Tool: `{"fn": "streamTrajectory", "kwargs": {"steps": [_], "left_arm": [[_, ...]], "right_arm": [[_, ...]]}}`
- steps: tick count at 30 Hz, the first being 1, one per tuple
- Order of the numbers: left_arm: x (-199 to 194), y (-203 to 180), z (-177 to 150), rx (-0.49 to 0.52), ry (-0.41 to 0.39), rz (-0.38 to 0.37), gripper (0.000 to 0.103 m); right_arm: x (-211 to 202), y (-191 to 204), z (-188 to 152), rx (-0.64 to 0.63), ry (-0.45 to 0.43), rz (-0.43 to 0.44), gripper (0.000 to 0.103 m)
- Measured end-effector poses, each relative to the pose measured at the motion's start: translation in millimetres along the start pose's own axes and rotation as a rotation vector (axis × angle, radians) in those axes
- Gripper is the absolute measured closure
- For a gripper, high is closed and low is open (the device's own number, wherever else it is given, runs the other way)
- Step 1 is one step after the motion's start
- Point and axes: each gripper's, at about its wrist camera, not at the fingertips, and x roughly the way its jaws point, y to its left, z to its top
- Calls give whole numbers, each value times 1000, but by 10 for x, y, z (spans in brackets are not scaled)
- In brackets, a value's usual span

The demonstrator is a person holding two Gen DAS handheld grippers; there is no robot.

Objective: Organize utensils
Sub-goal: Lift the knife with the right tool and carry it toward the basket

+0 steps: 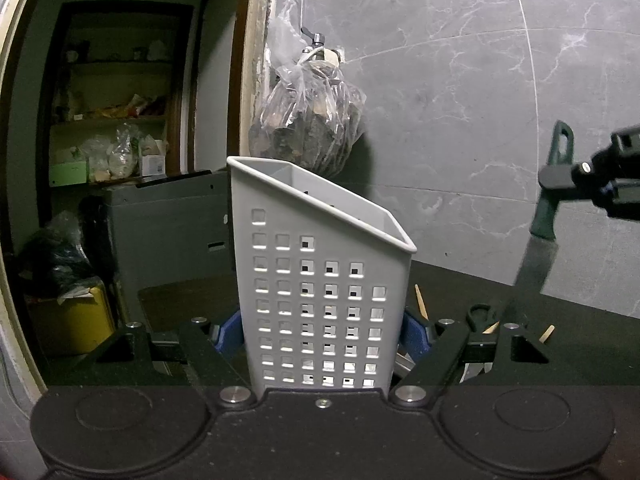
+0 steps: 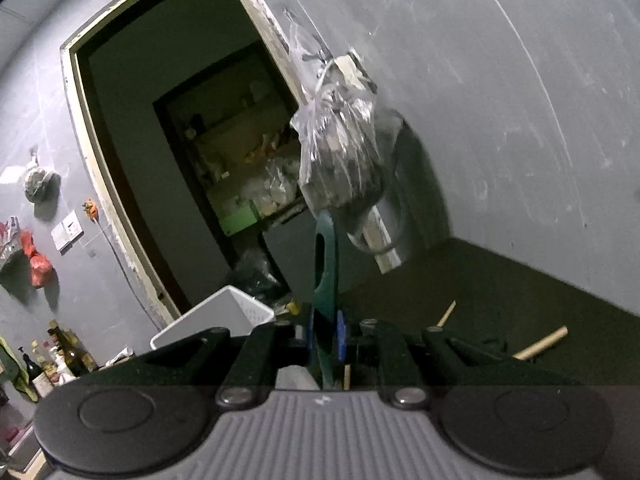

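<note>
A white perforated utensil holder (image 1: pixel 320 280) stands upright on the dark table, and my left gripper (image 1: pixel 324 332) is shut on its lower sides with the blue pads (image 1: pixel 416 336). To its right, my right gripper (image 1: pixel 560 178) hangs above the table, shut on a knife (image 1: pixel 540 236) by its dark green handle, blade slanting down. In the right wrist view the green handle (image 2: pixel 325 264) sticks up between the shut jaws of the right gripper (image 2: pixel 326 336). The holder (image 2: pixel 224 316) lies below and to the left there.
Black-handled scissors (image 1: pixel 480 316) and wooden chopsticks (image 1: pixel 421 302) (image 2: pixel 542 343) lie on the table right of the holder. A plastic bag (image 1: pixel 308 120) hangs on the grey tiled wall behind. A doorway with cluttered shelves (image 1: pixel 112 120) opens at left, with a grey box (image 1: pixel 172 216) beside it.
</note>
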Motion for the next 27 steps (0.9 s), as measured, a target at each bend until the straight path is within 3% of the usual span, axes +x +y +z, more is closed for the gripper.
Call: {"fn": "streamTrajectory", "kwargs": {"steps": [7, 16, 27], "left_arm": [[-8, 7, 7, -1, 2, -5, 25], [-11, 13, 3, -2, 3, -7, 25], [-11, 14, 1, -2, 3, -6, 25]], "right_arm": [[86, 119, 131, -29, -37, 28, 91], [250, 563, 287, -150, -167, 117, 91], [358, 960, 126, -252, -294, 223, 91]]}}
